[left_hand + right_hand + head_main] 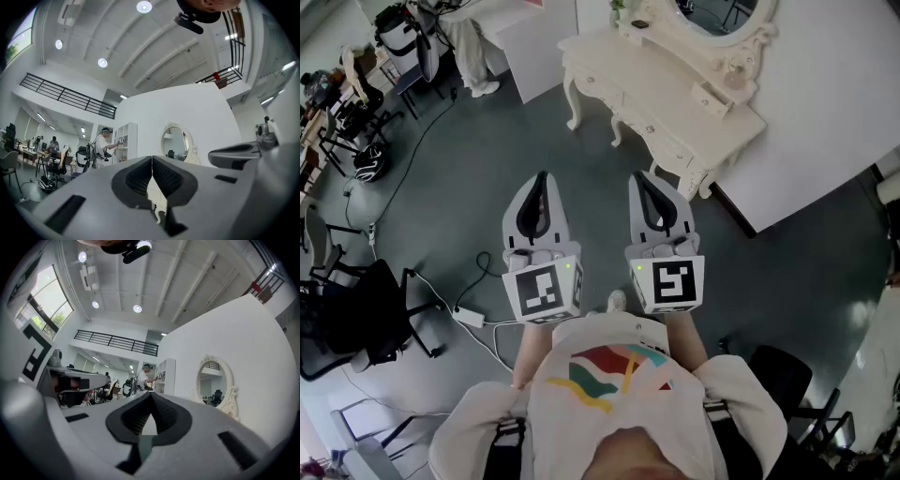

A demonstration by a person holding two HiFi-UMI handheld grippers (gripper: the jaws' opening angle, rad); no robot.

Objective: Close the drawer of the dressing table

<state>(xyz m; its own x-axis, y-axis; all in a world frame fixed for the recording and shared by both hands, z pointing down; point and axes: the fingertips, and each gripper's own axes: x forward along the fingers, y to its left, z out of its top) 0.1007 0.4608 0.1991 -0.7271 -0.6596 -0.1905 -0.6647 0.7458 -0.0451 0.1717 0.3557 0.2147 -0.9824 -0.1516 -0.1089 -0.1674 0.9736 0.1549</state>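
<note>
Left gripper (542, 178), right gripper (640, 178): jaws together, empty (well apart from dressing table (694, 98)); drawers (649, 127) contents unseen.

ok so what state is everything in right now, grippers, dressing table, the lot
left gripper: shut, nothing between its jaws, well short of the table
right gripper: shut, empty, also short of the table
dressing table: standing, neither gripper touching it
its drawers: too small from here to tell open or closed
mirror: upright on the table
</note>
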